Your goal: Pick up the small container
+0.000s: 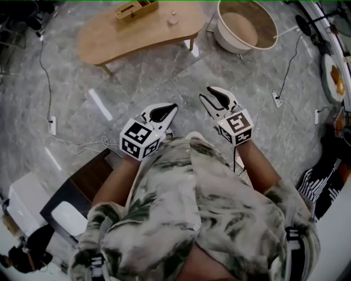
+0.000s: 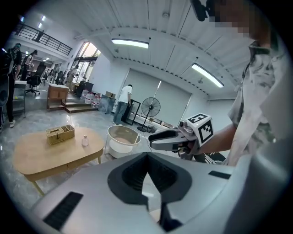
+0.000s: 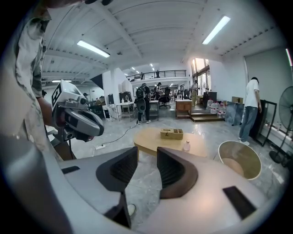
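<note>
The small container (image 1: 173,20), a pale little bottle, stands on the oval wooden table (image 1: 126,38) beside a wooden box (image 1: 137,9). It shows far ahead in the left gripper view (image 2: 84,141) and in the right gripper view (image 3: 186,146). Both grippers are held at chest height, well short of the table. My left gripper (image 1: 171,108) has its jaws together and empty (image 2: 146,157). My right gripper (image 1: 207,93) has its jaws partly apart, narrowing, with nothing between them (image 3: 147,155).
A large round tub (image 1: 244,24) sits on the floor right of the table. Cables and power strips (image 1: 52,125) cross the grey stone floor. A dark cabinet with white boxes (image 1: 24,200) is at the lower left. People stand far back (image 3: 251,107).
</note>
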